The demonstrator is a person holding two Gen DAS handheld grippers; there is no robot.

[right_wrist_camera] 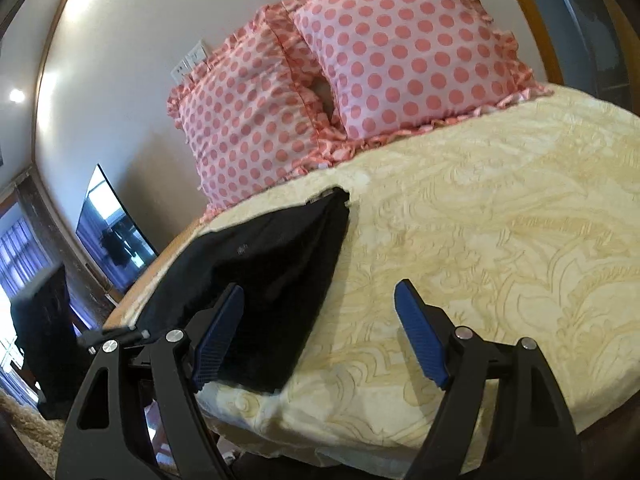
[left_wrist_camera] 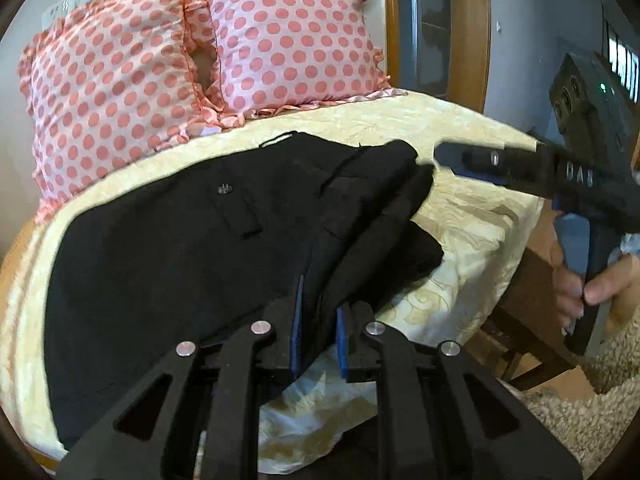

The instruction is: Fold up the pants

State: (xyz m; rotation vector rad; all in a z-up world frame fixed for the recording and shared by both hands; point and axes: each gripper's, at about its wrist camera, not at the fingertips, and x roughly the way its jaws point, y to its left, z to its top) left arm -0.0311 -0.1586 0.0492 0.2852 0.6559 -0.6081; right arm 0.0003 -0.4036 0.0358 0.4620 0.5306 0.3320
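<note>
Pants (left_wrist_camera: pixel 192 240): black, laid partly folded on the cream bedspread (left_wrist_camera: pixel 472 216), near its front edge; a button and belt loop are seen on the upper face, and a folded layer is bunched at the right side.

Left gripper (left_wrist_camera: pixel 318 328): blue pads are drawn close together, and a fold of the pants is pinched between them at the near edge of the bed.

Right gripper (right_wrist_camera: pixel 320 336): fingers are spread wide and nothing is held; it is poised above the bedspread, just beside the right edge of the pants.

Pillows (left_wrist_camera: pixel 200 56): two, pink with red dots and frilled borders, propped at the head of the bed.
</note>
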